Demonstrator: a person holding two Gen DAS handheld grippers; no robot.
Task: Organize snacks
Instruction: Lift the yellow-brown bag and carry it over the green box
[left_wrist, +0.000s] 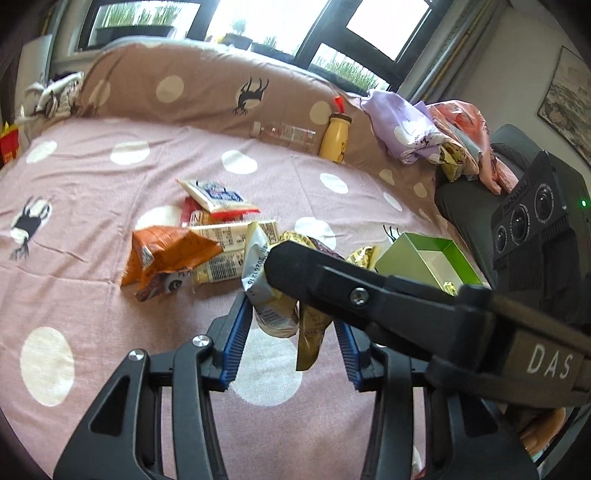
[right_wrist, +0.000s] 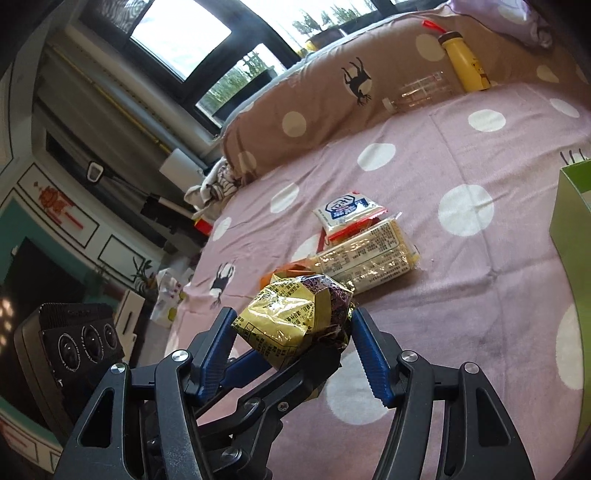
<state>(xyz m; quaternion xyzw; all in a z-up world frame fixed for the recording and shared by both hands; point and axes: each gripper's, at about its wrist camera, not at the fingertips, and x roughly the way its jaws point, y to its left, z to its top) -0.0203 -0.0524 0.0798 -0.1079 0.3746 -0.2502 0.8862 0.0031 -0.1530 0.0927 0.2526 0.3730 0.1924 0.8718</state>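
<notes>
Crinkled gold foil snack packet (right_wrist: 295, 325) sits between our right gripper (right_wrist: 291, 332) jaws, which stand apart around it; we cannot tell whether the pads touch it. Our left gripper (left_wrist: 291, 321) jaws are also apart, flanking that packet. Ahead lie glossy wrappers (left_wrist: 218, 240) on the dotted bedspread (left_wrist: 92, 184); beside them, a green box (left_wrist: 424, 258), partly hidden.

A heap of packets (left_wrist: 207, 247) is spread on the bed (left_wrist: 92, 302) — one packet (left_wrist: 218, 195) lies on top at its far side. To the right a box (left_wrist: 424, 258) is placed. Behind, a bottle (left_wrist: 284, 133) is laid against the pillow (left_wrist: 207, 92), a flask (left_wrist: 335, 137) just right of it.
</notes>
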